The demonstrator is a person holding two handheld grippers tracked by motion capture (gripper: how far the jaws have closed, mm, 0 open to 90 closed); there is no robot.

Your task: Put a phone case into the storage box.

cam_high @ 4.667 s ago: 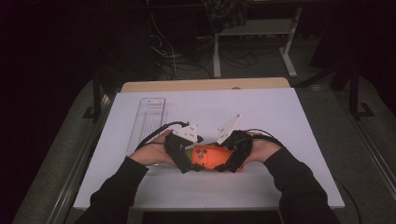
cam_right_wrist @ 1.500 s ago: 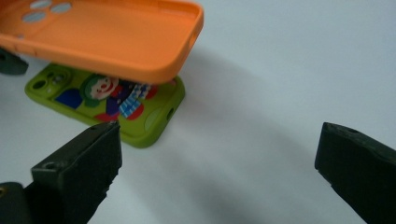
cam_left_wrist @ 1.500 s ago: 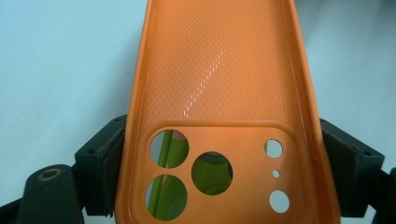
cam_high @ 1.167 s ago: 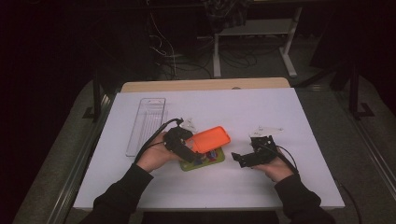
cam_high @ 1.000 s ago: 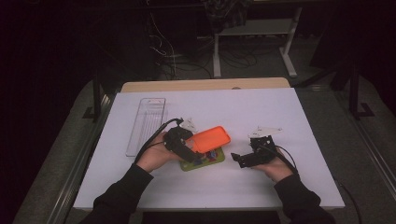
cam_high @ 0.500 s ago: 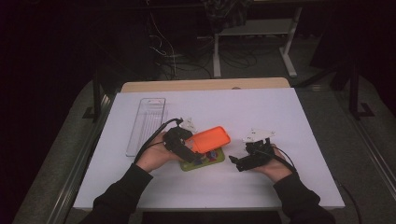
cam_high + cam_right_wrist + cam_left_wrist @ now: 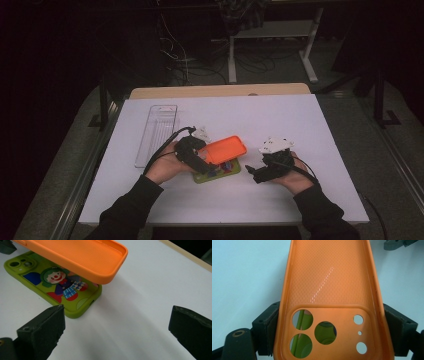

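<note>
An orange phone case (image 7: 229,148) is held above the table with its hollow side up, and my left gripper (image 7: 206,159) is shut on its camera end. In the left gripper view the two pads (image 7: 269,331) press on the long sides of the orange case (image 7: 329,285). Under it a green phone case (image 7: 222,172) with a clown picture lies flat on the white table. My right gripper (image 7: 254,173) rests to the right of both cases, pointing left at them. Its jaws stand open around bare table (image 7: 117,332), a short way from the green case (image 7: 37,285) and the orange case (image 7: 82,257).
A clear plastic tray (image 7: 157,131) lies at the back left of the white tabletop (image 7: 310,120). Cables trail from both grippers. A wooden strip runs along the far edge, with dark floor and a desk frame beyond it.
Earlier both grippers were together at the orange case. The left has since lifted it off the green case while the right drew away rightward; in the last second the right edged back left.
</note>
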